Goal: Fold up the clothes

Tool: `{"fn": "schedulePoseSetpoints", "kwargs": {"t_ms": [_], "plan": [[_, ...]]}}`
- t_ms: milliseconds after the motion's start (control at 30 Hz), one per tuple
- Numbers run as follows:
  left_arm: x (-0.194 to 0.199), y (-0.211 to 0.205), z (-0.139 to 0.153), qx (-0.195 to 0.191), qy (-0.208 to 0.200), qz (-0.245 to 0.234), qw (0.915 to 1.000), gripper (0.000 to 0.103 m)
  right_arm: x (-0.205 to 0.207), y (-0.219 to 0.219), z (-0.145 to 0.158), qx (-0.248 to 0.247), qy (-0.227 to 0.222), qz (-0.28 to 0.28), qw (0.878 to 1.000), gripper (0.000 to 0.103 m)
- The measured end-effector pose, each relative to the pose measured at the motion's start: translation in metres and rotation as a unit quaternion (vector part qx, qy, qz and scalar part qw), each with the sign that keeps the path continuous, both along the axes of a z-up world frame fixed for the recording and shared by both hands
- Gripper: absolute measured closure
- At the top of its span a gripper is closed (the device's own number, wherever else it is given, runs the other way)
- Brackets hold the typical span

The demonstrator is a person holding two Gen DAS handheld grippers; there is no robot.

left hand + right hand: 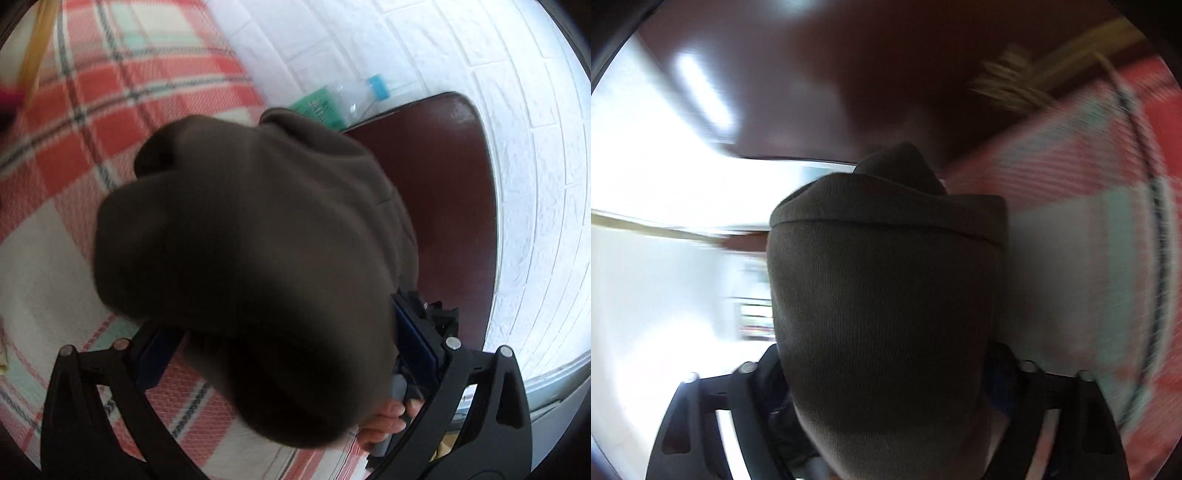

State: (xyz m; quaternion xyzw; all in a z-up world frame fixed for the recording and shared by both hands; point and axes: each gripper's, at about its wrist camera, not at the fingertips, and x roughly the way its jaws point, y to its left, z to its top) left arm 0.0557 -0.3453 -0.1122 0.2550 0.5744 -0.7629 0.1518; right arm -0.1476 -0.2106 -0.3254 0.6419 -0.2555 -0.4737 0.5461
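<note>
Clearly, a dark brown garment (pixel 251 258) is being pinched between the jaws of the left gripper (pixel 288 354) above a plaid blanket (pixel 110 92). Likewise, the same cloth (pixel 886 295) is being clamped by the right gripper (pixel 886 369), beside a dark red headboard (pixel 443 177).

A dark brown knitted garment (pixel 251 258) hangs bunched in thick rounded folds above the red plaid bed cover (pixel 92 92), its stitched hem (pixel 886 225) showing across the top.
</note>
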Motion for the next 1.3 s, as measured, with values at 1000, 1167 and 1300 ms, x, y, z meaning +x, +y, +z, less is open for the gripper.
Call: {"fn": "schedulePoseSetpoints", "kwargs": {"t_ms": [1000,1167,1300], "plan": [[0.053,0.154,0.139,-0.268,-0.151,-0.068,0.9492,0.001,0.146,0.129,0.178,-0.016,0.428,0.078,0.9,0.0],[0.054,0.167,0.151,-0.331,-0.165,-0.067,0.9267,0.0,0.162,0.14,0.191,0.01,0.458,0.06,0.887,0.0],[0.056,0.168,0.161,-0.339,-0.143,-0.061,0.928,0.0,0.169,0.137,0.193,0.015,0.462,0.055,0.885,0.0]]}}
